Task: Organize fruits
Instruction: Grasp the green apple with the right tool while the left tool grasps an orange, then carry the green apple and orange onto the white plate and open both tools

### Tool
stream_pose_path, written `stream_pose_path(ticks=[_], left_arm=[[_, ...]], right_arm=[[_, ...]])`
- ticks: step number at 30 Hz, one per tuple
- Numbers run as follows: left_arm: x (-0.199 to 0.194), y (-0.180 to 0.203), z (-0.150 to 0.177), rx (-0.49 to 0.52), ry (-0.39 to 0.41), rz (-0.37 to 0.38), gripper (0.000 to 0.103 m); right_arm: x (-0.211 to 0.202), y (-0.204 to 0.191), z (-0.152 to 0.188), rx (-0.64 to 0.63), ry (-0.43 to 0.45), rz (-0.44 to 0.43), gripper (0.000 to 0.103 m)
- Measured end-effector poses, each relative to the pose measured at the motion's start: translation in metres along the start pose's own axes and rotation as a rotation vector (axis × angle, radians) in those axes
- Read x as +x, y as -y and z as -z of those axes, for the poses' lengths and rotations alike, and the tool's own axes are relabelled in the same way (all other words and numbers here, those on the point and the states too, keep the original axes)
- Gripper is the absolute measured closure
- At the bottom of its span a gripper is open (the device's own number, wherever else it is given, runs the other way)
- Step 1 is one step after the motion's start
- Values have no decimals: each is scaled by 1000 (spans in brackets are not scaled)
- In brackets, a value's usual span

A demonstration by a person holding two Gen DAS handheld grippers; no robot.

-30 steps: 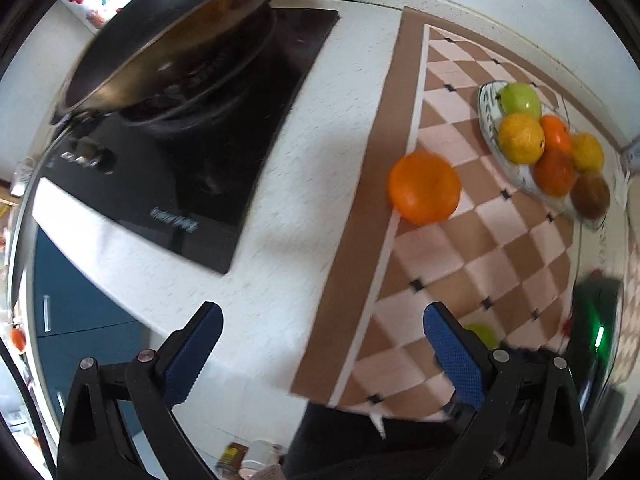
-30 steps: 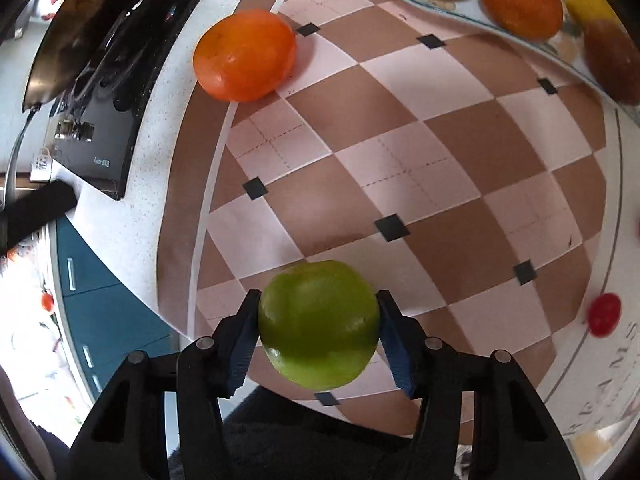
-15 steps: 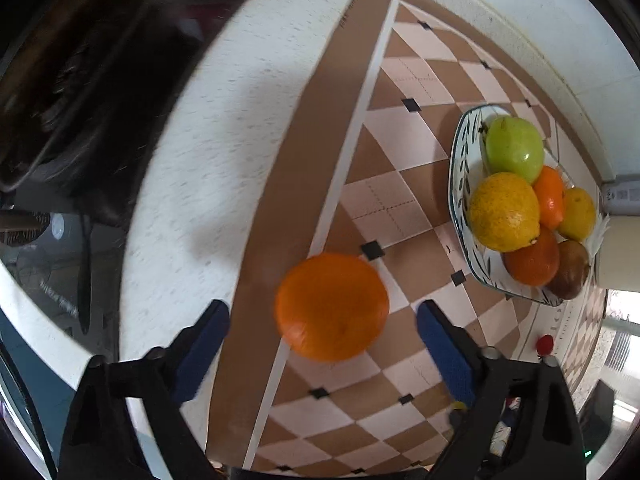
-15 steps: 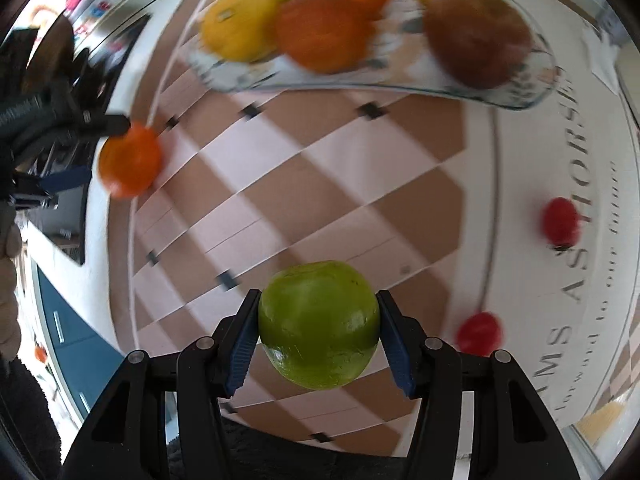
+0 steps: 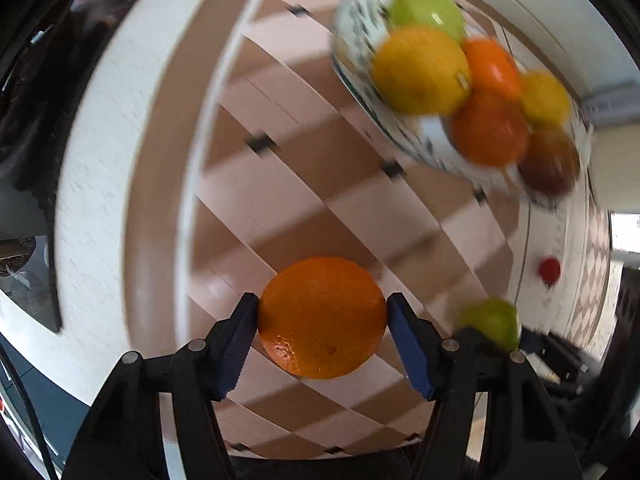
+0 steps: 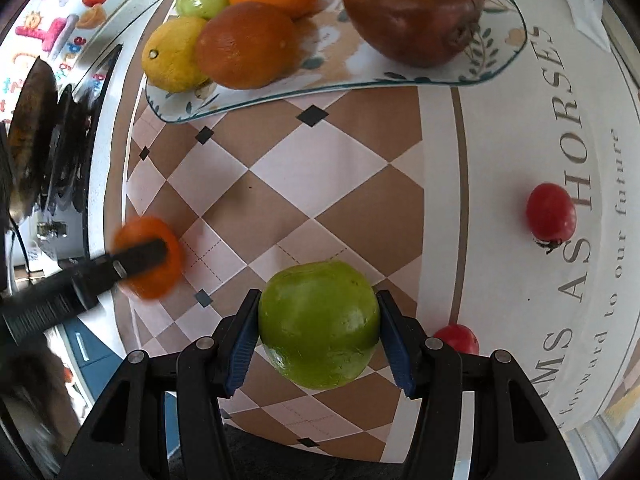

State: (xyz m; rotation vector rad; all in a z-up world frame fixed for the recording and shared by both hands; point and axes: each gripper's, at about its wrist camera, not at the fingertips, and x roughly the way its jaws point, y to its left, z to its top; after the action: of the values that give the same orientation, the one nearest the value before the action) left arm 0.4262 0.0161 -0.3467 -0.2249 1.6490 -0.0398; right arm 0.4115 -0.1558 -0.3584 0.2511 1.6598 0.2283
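My left hand-held gripper (image 5: 322, 326) has just been closing its jaws, and the blue ribbed pads (image 5: 408, 346) now sit against both flanks of the orange (image 5: 322, 318), which lies between them over the checked mat (image 5: 280, 184); I judge I take it at its widest girth so the round, dimpled peel cannot roll out. My right hand-held gripper (image 6: 318, 332) is clamped on the green apple (image 6: 318, 324), smooth and waxy, a little lumpy in outline, held the same way across its middle and poised over the mat short of the plate (image 6: 400, 80). The plate is shallow, glossy, with a leaf pattern and a wavy rim, and it carries a lemon (image 6: 172, 54), two oranges, a second green fruit and a dull brown-red fruit (image 6: 414, 10), crowded toward one end; the bare patch between them looks to me like the likely spot for what I carry. Two small, shiny red tomatoes (image 6: 550, 212) lie loose on the lettered part of the surface (image 6: 500, 140), well apart from the plate, so the sorting seems unfinished.
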Motion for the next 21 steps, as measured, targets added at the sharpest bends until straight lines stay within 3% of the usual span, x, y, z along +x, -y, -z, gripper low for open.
stream_pose_path(ticks=[3, 12, 17, 21], left_arm=[[-2, 12, 7, 38, 36, -46, 40], [-4, 20, 9, 35, 30, -21, 40], [-41, 20, -1, 12, 70, 37, 40], [-83, 15, -31, -5, 137, 83, 40]], right_arm=[[-2, 4, -1, 10, -1, -10, 43], [0, -4, 7, -45, 8, 16, 44], [-12, 12, 7, 27, 28, -63, 44], [-43, 27, -3, 82, 86, -144, 44]])
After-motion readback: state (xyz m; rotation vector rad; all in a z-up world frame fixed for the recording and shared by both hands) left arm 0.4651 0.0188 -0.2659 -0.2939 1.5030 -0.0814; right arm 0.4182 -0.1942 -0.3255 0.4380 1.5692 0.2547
